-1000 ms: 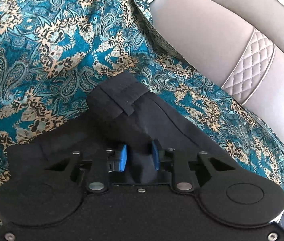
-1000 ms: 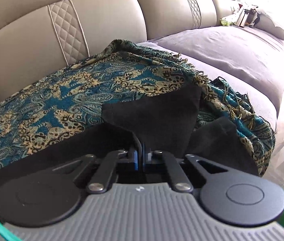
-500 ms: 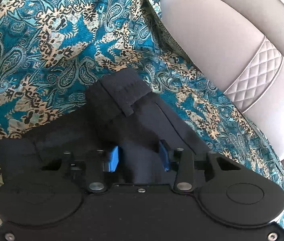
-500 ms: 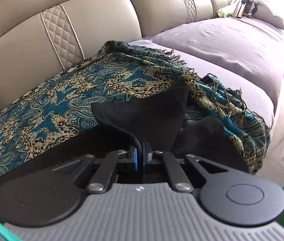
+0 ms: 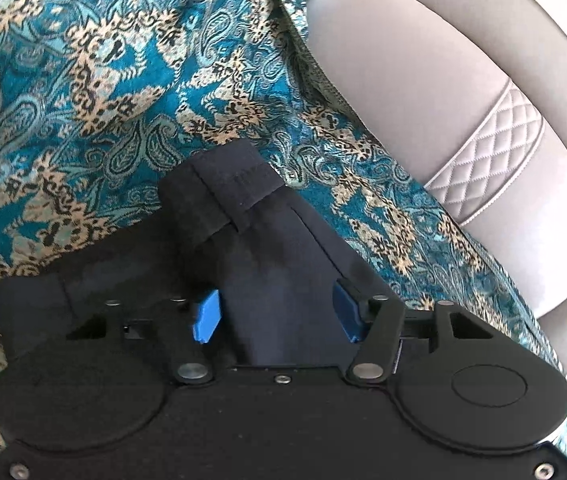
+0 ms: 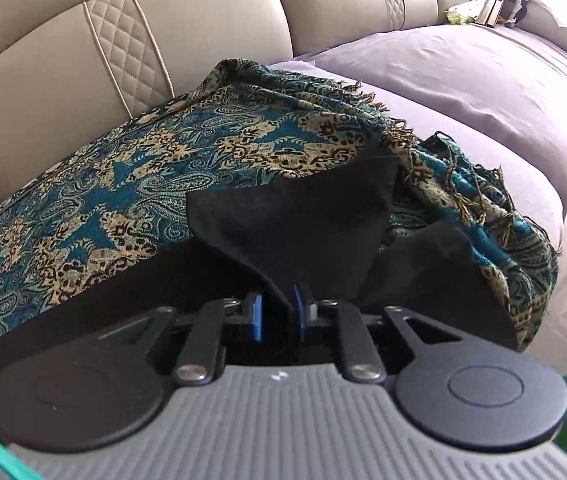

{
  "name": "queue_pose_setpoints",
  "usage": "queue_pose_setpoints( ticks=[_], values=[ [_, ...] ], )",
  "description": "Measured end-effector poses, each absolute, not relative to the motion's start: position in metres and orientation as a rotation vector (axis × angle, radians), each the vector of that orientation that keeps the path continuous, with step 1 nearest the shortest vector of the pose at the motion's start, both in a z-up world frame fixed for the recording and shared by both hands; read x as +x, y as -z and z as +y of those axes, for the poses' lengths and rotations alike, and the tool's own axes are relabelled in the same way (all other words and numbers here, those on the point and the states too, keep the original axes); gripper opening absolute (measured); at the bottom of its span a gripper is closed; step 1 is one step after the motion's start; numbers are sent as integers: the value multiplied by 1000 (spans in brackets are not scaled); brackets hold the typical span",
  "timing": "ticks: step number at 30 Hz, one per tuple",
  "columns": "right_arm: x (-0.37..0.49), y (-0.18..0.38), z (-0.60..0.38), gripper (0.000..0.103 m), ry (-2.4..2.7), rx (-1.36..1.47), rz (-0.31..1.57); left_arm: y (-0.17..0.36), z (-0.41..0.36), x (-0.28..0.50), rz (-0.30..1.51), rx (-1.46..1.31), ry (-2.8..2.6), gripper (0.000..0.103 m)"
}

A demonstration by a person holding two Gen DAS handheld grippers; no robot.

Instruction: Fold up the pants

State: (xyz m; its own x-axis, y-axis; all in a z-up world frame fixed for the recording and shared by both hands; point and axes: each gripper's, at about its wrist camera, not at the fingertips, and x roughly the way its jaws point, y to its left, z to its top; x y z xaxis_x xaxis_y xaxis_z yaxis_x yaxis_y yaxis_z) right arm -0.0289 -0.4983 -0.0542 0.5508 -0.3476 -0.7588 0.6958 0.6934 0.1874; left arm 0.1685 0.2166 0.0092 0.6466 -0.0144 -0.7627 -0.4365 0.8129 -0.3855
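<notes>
The dark navy pants (image 5: 251,240) lie on a teal and gold paisley throw (image 5: 83,80) on a sofa. In the left wrist view the waistband end with a belt loop (image 5: 239,188) points away from me. My left gripper (image 5: 277,314) is open, its blue pads wide apart with the cloth lying loose between them. In the right wrist view a raised flap of the pants (image 6: 303,220) stands in front of my right gripper (image 6: 277,316). Its blue pads stand slightly apart around a fold of the cloth.
The beige leather sofa back (image 6: 63,80) with a quilted stripe (image 5: 491,152) runs behind the throw. A grey-purple seat cover (image 6: 463,80) stretches right, with clutter (image 6: 483,4) at the far end. The throw's fringed edge (image 6: 463,184) hangs over the seat front.
My left gripper has opened wide and let go of the pants' waistband end. My right gripper's pads have parted slightly from a tight pinch on the cloth.
</notes>
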Motion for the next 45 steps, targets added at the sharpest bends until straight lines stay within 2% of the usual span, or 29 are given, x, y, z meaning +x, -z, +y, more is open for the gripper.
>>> queue_pose_setpoints(
  ticks=[9, 11, 13, 15, 18, 23, 24, 25, 26, 27, 28, 29, 30, 39, 45],
  values=[
    [-28, 58, -500, 38, 642, 516, 765, -14, 229, 161, 890, -595, -172, 42],
    [-27, 58, -501, 34, 641, 511, 767, -14, 233, 159, 907, -608, -150, 41],
    [-27, 58, -500, 19, 641, 505, 769, -13, 239, 157, 924, -634, -131, 41],
    [-27, 57, -500, 13, 648, 502, 768, -13, 242, 156, 940, -656, -120, 41],
    [-28, 55, -501, 11, 647, 499, 761, -13, 242, 158, 932, -641, -130, 45],
    [-29, 57, -502, 14, 649, 504, 763, -1, 235, 173, 924, -650, -165, 53],
    [-29, 58, -502, 36, 644, 508, 765, 2, 234, 176, 922, -664, -183, 53],
    [-28, 59, -502, 38, 641, 508, 765, 5, 232, 177, 913, -669, -204, 52],
    [-27, 60, -502, 38, 640, 504, 762, 5, 231, 178, 900, -666, -226, 46],
    [-26, 61, -502, 38, 637, 499, 760, 4, 229, 178, 888, -651, -257, 26],
    [-26, 62, -502, 36, 636, 495, 759, 2, 226, 177, 880, -618, -292, 14],
    [-25, 62, -503, 10, 643, 494, 758, -1, 223, 176, 862, -577, -289, 6],
    [-25, 61, -503, 4, 648, 499, 757, -4, 222, 173, 837, -563, -273, 5],
    [-54, 19, -499, 4, 743, 417, 655, -64, 220, 143, 702, -476, -241, 4],
    [-112, 18, -501, 4, 889, 532, 623, -89, 234, 90, 658, -438, -215, 4]
  ],
)
